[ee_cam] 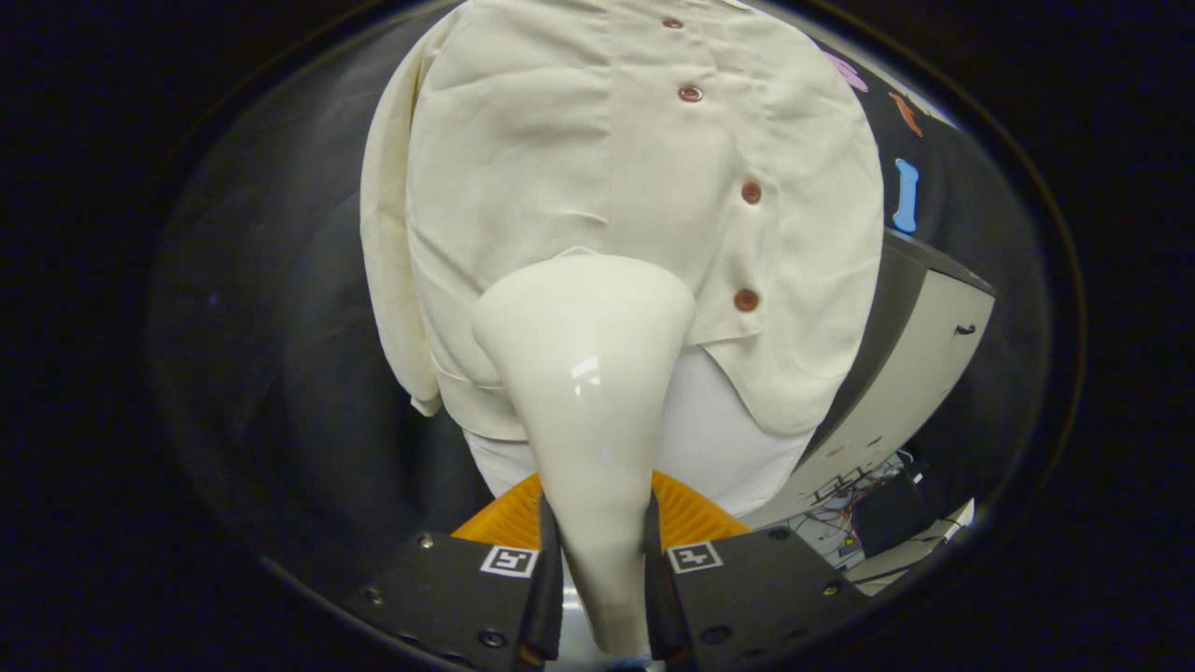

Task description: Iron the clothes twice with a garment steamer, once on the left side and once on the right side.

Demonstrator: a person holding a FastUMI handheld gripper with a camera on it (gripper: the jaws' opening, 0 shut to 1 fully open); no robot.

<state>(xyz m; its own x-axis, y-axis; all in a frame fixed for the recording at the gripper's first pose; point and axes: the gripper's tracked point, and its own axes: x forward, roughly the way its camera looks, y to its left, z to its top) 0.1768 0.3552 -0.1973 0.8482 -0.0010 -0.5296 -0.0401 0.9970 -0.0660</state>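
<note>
Against dark booth cloth, hand-held gripper (pixel 602 579) clamps steamer (pixel 588 373), its head pressed to shirt (pixel 560 140).

claw (pixel 602 569) clamped, fingers near-parallel

A dark, matte black cloth wall (pixel 280 308) hangs behind everything, dim and softly folded. Taking that cloth as the landmark, a pale beige flat-panelled cabinet (pixel 920 373) with a dark grey top edge stands in front of its right part, tilted in the fisheye. Below the cabinet's foot lies a tangle of thin red and black cables (pixel 845 495) beside a small black box (pixel 892 513) on a light floor (pixel 910 558).
</note>
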